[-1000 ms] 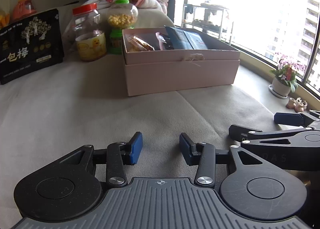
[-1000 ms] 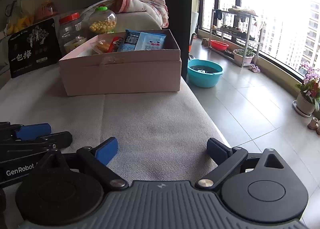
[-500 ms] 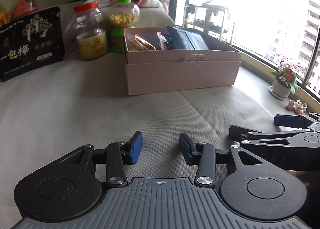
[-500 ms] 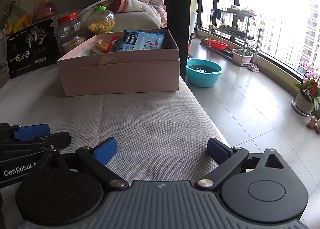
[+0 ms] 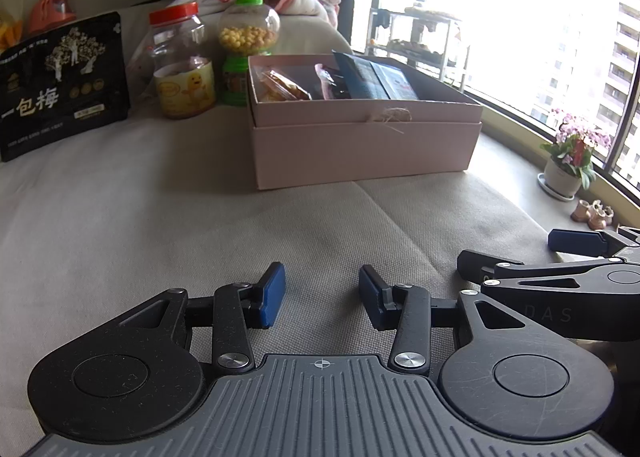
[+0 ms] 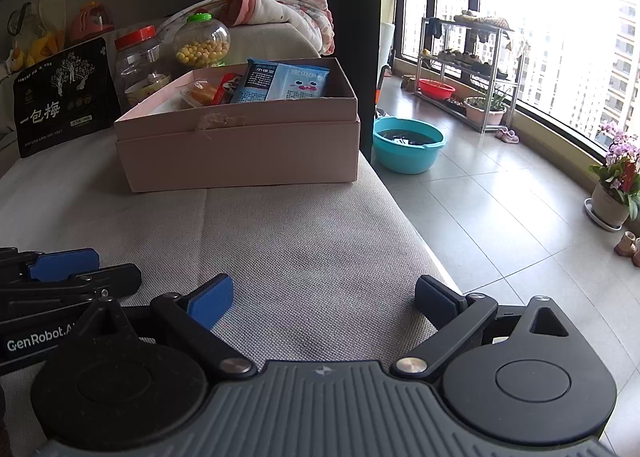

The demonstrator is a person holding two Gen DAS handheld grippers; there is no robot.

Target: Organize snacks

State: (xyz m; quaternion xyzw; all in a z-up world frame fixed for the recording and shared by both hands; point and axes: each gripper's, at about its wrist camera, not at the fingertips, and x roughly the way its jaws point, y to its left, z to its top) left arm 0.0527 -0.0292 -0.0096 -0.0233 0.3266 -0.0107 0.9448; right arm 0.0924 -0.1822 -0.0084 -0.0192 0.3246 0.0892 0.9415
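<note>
Left gripper (image 5: 322, 295): nearest, low over the beige cloth (image 5: 200, 225), blue pads parted with nothing between them.
Right gripper (image 6: 322, 303): alongside, at the cloth's right edge, jaws spread wider, empty.
Pink box (image 6: 240, 149): well ahead of both grippers, lid off, holding a blue snack packet (image 6: 296, 83), a red packet (image 6: 225, 87) and wrapped biscuits (image 5: 282, 87).
Behind and left of the box: 1 red-lidded jar (image 5: 182, 61), 1 green-capped candy dispenser (image 5: 246, 45), 1 black plum pouch (image 5: 60, 85), all standing outside it.
</note>
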